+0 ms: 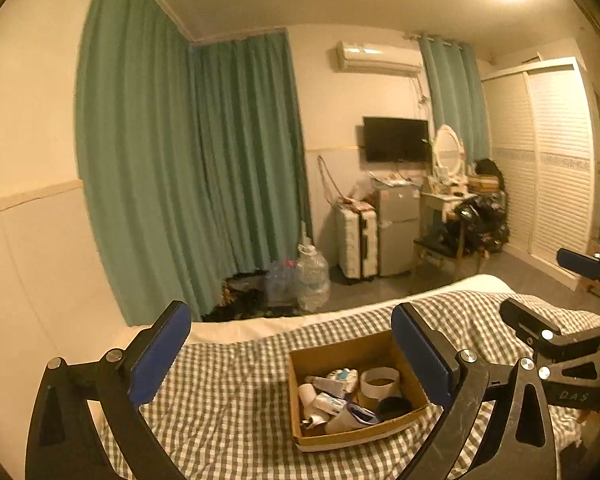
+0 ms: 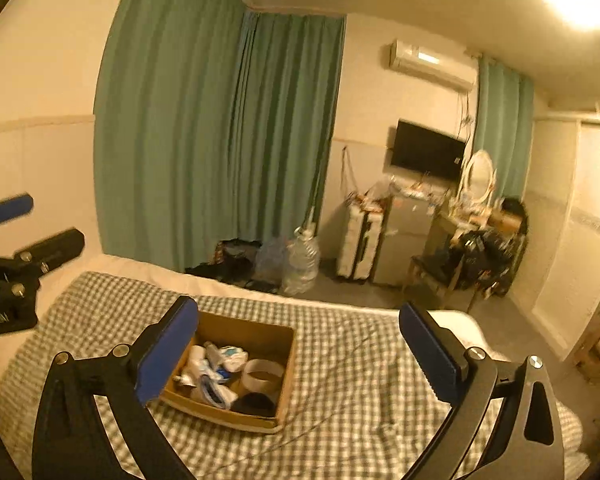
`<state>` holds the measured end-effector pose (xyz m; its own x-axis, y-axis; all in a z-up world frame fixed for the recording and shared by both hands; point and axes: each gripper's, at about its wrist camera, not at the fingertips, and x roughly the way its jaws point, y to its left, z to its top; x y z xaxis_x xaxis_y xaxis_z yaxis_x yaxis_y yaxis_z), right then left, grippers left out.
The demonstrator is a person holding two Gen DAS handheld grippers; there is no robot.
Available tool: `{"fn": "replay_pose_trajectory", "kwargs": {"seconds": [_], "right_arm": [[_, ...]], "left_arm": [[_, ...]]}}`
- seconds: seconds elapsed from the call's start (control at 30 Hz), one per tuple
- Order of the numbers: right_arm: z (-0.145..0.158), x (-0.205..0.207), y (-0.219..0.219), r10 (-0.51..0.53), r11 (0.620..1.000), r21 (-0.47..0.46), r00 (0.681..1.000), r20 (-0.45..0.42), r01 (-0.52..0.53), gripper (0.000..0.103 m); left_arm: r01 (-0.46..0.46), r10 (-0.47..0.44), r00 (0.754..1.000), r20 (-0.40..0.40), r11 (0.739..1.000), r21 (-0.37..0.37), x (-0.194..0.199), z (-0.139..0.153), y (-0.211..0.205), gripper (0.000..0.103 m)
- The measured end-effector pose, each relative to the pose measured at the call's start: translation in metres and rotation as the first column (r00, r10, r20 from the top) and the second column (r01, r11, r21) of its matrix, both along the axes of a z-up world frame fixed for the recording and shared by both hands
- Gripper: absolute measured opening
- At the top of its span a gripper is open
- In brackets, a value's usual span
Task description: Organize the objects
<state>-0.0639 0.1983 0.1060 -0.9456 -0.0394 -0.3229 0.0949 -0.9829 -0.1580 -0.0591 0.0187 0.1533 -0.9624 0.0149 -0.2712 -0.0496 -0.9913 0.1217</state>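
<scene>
Your left tongs (image 1: pixel 290 354) and right tongs (image 2: pixel 298 350) hover spread wide, gripping nothing, above the bed (image 1: pixel 228 396). The cardboard box (image 1: pixel 342 438) of small toiletries rests on the checked blanket. Judged stage: approach; next, descend toward one item inside.

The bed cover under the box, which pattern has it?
The bed cover has a grey-and-white check, clearest in the right wrist view.

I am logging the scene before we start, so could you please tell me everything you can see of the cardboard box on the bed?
The cardboard box is a shallow, brown, open-topped tray with no lid in sight. It sits flat on the checked blanket, touched by neither gripper. Inside lie a white tape roll, a dark round object and a jumble of small white and blue items, too blurred to name.
</scene>
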Motion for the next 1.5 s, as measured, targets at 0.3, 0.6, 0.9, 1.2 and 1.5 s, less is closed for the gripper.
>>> {"fn": "replay_pose_trajectory", "kwargs": {"seconds": [0.3, 0.6, 0.9, 1.2, 1.5], "right_arm": [[-0.069, 0.029, 0.006, 0.022, 0.996, -0.083, 0.998, 0.05, -0.018, 0.102], [-0.131, 0.047, 0.019, 0.025, 0.982, -0.186, 0.998, 0.057, -0.014, 0.102], [-0.161, 0.06, 0.015, 0.023, 0.994, -0.107, 0.999, 0.027, -0.02, 0.102], [-0.165, 0.061, 0.021, 0.001, 0.994, -0.111, 1.0, 0.031, 0.003, 0.102], [-0.167, 0.062, 0.022, -0.006, 0.994, -0.113, 0.999, 0.046, 0.011, 0.102]], "left_arm": [[-0.025, 0.026, 1.0, -0.016, 0.999, 0.022, 0.038, -0.074, -0.001, 0.103], [-0.108, 0.107, 0.994, 0.009, 0.991, 0.074, 0.068, -0.141, -0.017, 0.103], [-0.097, 0.094, 0.995, 0.04, 0.992, 0.081, 0.071, -0.173, -0.014, 0.103], [-0.106, 0.101, 0.993, 0.066, 0.991, 0.081, 0.072, -0.184, -0.016, 0.103], [-0.1, 0.094, 0.993, 0.076, 0.993, 0.07, 0.072, -0.186, -0.011, 0.103]]}}
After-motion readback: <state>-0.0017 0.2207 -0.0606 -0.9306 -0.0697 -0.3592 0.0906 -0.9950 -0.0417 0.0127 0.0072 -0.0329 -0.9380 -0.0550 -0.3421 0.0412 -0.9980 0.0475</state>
